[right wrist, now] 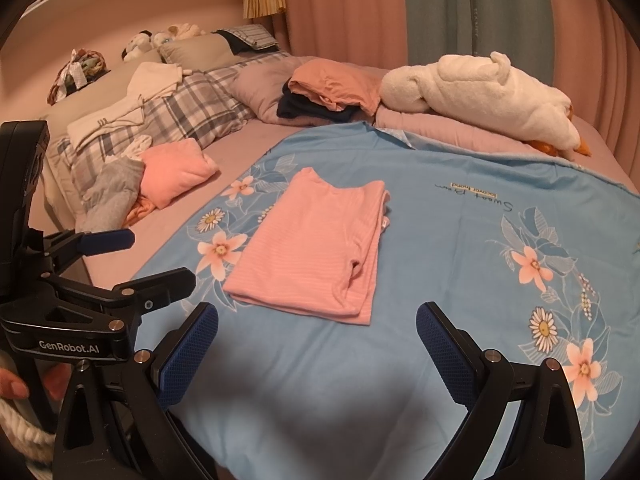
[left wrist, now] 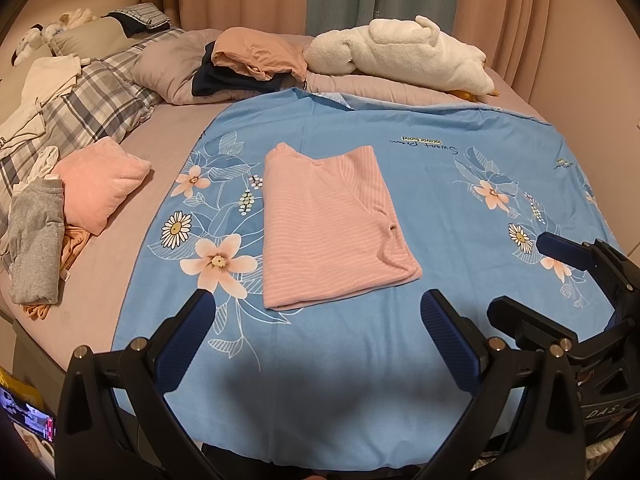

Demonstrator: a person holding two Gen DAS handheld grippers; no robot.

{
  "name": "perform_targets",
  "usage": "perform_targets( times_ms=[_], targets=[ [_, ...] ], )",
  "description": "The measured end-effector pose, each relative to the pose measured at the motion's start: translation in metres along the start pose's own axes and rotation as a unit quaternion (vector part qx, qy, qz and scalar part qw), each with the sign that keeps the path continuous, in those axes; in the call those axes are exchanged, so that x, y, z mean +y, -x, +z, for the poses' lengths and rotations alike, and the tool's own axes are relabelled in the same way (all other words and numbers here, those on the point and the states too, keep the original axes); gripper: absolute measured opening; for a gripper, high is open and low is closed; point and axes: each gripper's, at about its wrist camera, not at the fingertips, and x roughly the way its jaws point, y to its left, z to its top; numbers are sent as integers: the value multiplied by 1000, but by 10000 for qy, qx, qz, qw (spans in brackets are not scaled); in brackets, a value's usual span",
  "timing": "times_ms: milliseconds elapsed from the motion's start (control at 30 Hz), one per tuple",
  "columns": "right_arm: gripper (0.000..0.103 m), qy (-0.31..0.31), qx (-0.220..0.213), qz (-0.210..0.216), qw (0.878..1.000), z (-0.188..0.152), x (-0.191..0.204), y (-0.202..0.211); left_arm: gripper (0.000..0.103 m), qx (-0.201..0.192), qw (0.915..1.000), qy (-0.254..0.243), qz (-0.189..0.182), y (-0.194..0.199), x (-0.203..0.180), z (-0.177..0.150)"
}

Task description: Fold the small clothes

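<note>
A pink striped garment (left wrist: 332,224) (right wrist: 316,248) lies folded into a flat rectangle on the blue floral sheet (left wrist: 440,200) (right wrist: 460,260), with one folded layer along its right side. My left gripper (left wrist: 318,304) (right wrist: 148,258) is open and empty, hovering just short of the garment's near edge. My right gripper (right wrist: 318,314) (left wrist: 528,276) is also open and empty, just off the garment's near right corner. Neither gripper touches the cloth.
Left of the sheet lie a pink fleece bundle (left wrist: 100,184) and a grey garment (left wrist: 34,236). Plaid pillows (left wrist: 100,92), an orange and navy clothes pile (left wrist: 256,60) and a white plush goose (left wrist: 400,54) line the back. A phone (left wrist: 28,420) is at lower left.
</note>
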Motion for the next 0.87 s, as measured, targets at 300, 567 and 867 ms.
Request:
perform_targets(
  times_ms=[300, 567, 867],
  targets=[
    [99, 10, 13, 3, 10000, -2, 0, 0, 103, 8, 10000, 1, 6, 0, 0, 0],
    [99, 20, 6, 8, 10000, -3, 1, 0, 103, 8, 10000, -9, 7, -2, 1, 0],
    [99, 31, 2, 35, 10000, -4, -2, -2, 103, 34, 10000, -20, 9, -7, 5, -3]
  ],
)
